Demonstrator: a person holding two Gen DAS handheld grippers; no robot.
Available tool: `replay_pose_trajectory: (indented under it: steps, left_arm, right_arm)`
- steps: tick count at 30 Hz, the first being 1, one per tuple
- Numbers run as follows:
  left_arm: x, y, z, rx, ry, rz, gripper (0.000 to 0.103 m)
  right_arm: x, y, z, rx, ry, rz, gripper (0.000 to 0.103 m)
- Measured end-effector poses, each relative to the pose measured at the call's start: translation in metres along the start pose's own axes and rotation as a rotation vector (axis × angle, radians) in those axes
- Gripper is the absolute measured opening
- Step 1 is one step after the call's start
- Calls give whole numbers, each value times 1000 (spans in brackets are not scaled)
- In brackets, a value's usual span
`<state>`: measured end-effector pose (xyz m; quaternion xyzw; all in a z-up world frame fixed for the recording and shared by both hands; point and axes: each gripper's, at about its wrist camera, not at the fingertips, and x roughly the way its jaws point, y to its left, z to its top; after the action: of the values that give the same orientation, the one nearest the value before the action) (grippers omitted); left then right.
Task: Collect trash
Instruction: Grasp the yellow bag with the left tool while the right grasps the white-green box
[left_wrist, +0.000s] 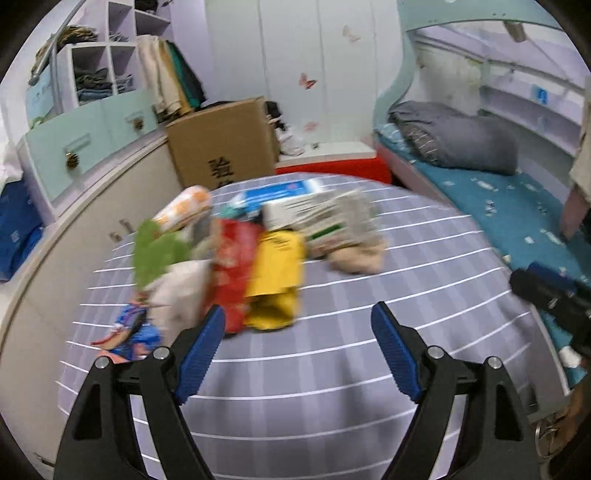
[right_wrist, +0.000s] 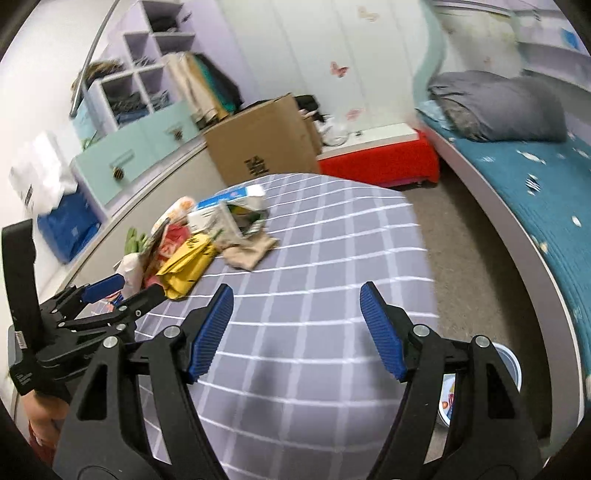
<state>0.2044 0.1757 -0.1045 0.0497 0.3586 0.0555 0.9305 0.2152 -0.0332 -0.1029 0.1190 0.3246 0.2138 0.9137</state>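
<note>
Both pairs of blue-padded fingers stand spread apart with nothing between them: the left gripper (left_wrist: 298, 317) fills the bottom of the left wrist view, the right gripper (right_wrist: 296, 299) the bottom of the right wrist view, and under each gap shows only the grey checked cloth (left_wrist: 332, 369) with its white lines. In the right wrist view the left gripper also appears at the lower left edge, its fingers likewise parted, close to the near end of the trash. That trash pile (left_wrist: 255, 258) lies on the cloth just beyond the left gripper's fingertips, in the middle of the left wrist view, and at centre left in the right wrist view; it is blurred, but a yellow packet (left_wrist: 275, 277) sits nearest the gap, a red wrapper (left_wrist: 231, 269) just left of it, then a pale bag (left_wrist: 181, 291) and a green piece (left_wrist: 153, 254), with a blue and red wrapper (left_wrist: 133, 332) at the lower left. Behind these are an orange-patterned packet (left_wrist: 184, 208), a blue and white carton (left_wrist: 277, 192), a striped paper box (left_wrist: 332, 218) and a beige crumpled wrapper (left_wrist: 356, 258). Farther back, a cardboard box (left_wrist: 221, 144) stands in the upper middle, mint drawers (left_wrist: 88, 140) at upper left, and a bed with a teal sheet (left_wrist: 498, 206) and grey pillow (left_wrist: 461, 140) at right. A white and blue tub (right_wrist: 509, 369) sits on the floor at the lower right of the right wrist view.
</note>
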Motion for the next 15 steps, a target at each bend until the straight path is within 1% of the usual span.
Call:
replay_pose_trajectory:
  steps: [1,4,6,8,10,11,12,15]
  left_arm:
    - [2,8,-2,9,2,12,78]
    - [12,19,-5,64,28,18,68]
    - [21,21,-5,110,51,17,57]
    - [28,22,-5,157,65,37,53]
    - [34,20,-4,195,67,56,52]
    - [37,19,-3,219,69,69,48]
    - [39,18,-2,234,71,79,47]
    - [50,15,2,292,77,109,45]
  right_arm:
    - [4,4,1,-6,9,6,70]
    - [20,18,6,-23,33,19,70]
    - [30,24,9,-34,43,23,70]
    - [35,26,10,-34,54,28,70]
    - [41,29,12,-38,59,29,70]
    - [44,30,14,-44,61,25,70]
    - [47,31,15,-45,64,24,70]
    - [54,31,19,-42,67,16,70]
